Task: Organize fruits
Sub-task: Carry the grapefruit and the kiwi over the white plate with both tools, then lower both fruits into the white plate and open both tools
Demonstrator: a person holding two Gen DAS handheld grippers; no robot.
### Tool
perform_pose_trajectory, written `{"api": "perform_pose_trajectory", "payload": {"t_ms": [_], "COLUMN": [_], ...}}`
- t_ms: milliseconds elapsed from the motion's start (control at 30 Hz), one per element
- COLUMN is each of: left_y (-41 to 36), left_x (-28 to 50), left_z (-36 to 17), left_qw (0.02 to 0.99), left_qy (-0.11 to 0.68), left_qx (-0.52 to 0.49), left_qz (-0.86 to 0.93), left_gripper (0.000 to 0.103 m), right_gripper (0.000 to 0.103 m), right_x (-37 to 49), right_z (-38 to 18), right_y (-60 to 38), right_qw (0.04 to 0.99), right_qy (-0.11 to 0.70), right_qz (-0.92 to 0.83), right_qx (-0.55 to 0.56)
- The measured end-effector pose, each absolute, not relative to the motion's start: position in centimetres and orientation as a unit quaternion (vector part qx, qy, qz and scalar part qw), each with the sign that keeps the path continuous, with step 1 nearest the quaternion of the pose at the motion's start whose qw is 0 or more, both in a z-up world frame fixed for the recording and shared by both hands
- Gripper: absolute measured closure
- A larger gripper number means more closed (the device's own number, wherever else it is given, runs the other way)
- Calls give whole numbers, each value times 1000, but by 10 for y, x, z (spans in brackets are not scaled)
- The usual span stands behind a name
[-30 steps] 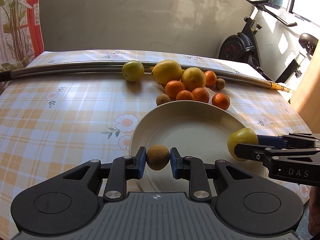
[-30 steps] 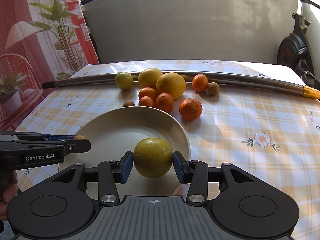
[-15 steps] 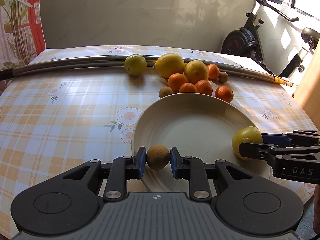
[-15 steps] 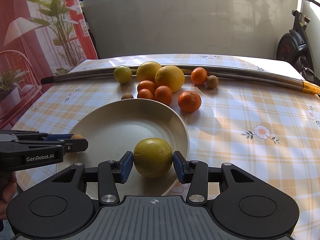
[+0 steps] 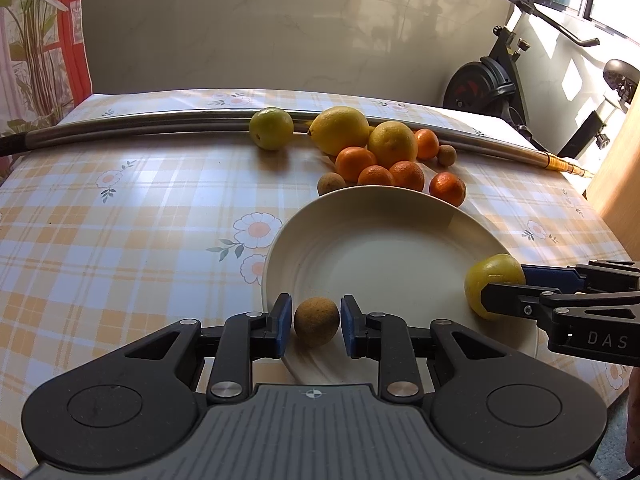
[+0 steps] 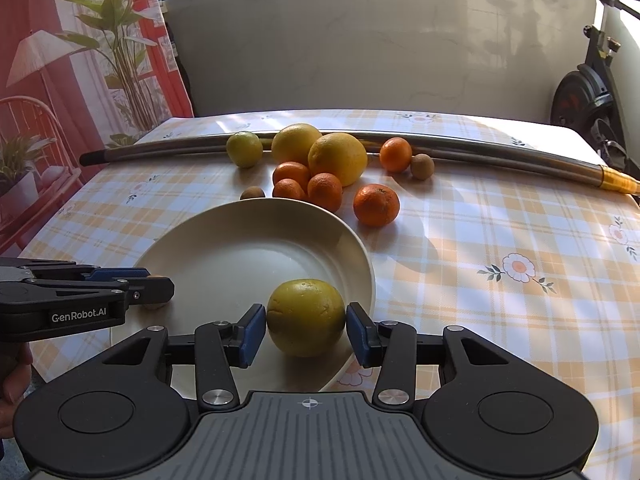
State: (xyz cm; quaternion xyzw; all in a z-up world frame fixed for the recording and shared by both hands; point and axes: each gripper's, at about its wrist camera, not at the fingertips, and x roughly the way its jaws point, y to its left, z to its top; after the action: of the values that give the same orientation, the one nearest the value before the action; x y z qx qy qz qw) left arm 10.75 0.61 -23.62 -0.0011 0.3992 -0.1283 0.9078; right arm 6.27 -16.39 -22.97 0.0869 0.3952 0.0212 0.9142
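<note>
the left hand-held gripper [image 5: 316, 322] is clenched on a small brown round fruit [image 5: 316, 321] over the near rim of the cream plate [image 5: 400, 248], at the bottom centre of its view, while the right hand-held gripper [image 6: 306, 326] grasps a yellow-green citrus fruit [image 6: 306, 316] over the plate's near right edge. to set these 2 down well, lower each until it touches the dish before easing the jaws, since both are round and would likely roll. keep them apart from each other, leaving the middle free for the oranges [image 6: 376, 205] on the worktop [image 6: 500, 220].
</note>
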Motion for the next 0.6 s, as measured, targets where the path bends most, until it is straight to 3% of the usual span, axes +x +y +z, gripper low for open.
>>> {"api": "perform_pose_trajectory", "payload": {"t_ms": [600], "left_y": [10], "left_x": [104], "left_z": [-230], "left_qw": [909], "left_qy": [397], "left_qx": [-16], "left_qz": [-123], "left_gripper": [75], "right_gripper": [62], "right_x": [57], "right_z": [-213], "right_y": [-177], "right_qw": [928], "right_qy": [358], "right_qz": [2], "right_qx": [108]}}
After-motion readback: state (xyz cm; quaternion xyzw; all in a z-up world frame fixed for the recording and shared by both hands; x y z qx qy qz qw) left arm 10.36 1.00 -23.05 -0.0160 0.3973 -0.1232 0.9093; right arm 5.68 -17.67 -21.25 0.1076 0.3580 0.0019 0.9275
